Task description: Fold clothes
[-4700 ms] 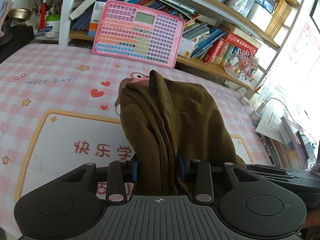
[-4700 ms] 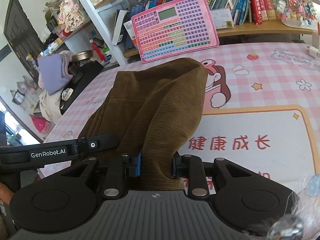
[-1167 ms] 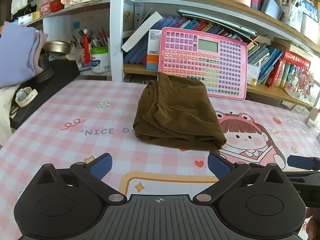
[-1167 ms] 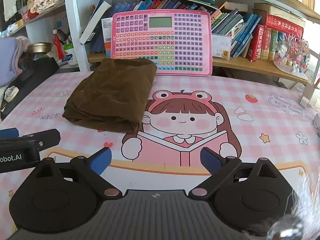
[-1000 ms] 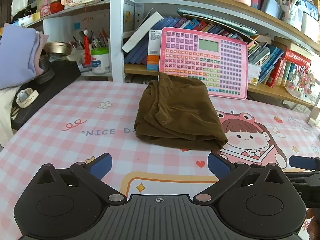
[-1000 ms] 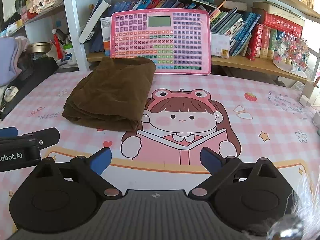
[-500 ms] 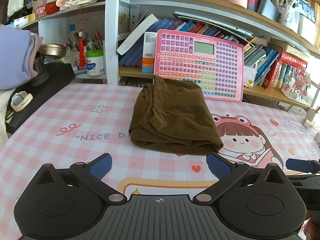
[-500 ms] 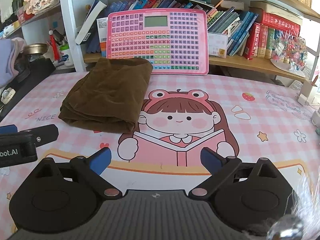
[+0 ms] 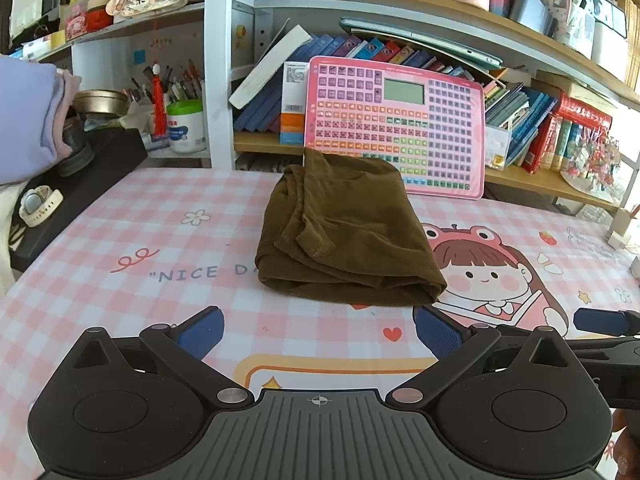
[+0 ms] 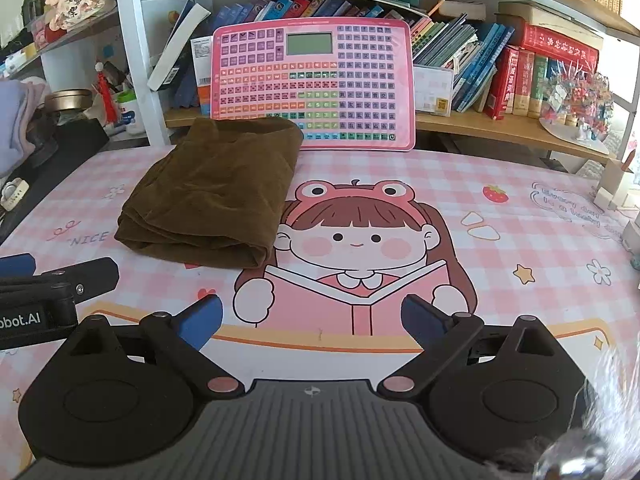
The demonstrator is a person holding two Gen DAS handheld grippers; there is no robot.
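Note:
A brown garment (image 9: pixel 344 236) lies folded in a thick rectangle on the pink checked table mat (image 9: pixel 120 240), its far end against the pink keyboard toy. It also shows in the right wrist view (image 10: pixel 216 196), left of centre. My left gripper (image 9: pixel 318 330) is open and empty, held back from the garment's near edge. My right gripper (image 10: pixel 312 318) is open and empty, over the cartoon girl print to the right of the garment. Each gripper's tip shows at the edge of the other's view.
A pink keyboard toy (image 9: pixel 394 124) leans on the bookshelf (image 9: pixel 520 176) behind the garment. A black box (image 9: pixel 80 184) with a watch and lilac clothes (image 9: pixel 24 120) stands at the left. Small items (image 10: pixel 628 216) lie at the table's right edge.
Earlier both grippers were shut on the brown garment and held it up. Now it lies folded on the table and both grippers are open; in the last second they have drawn back slightly.

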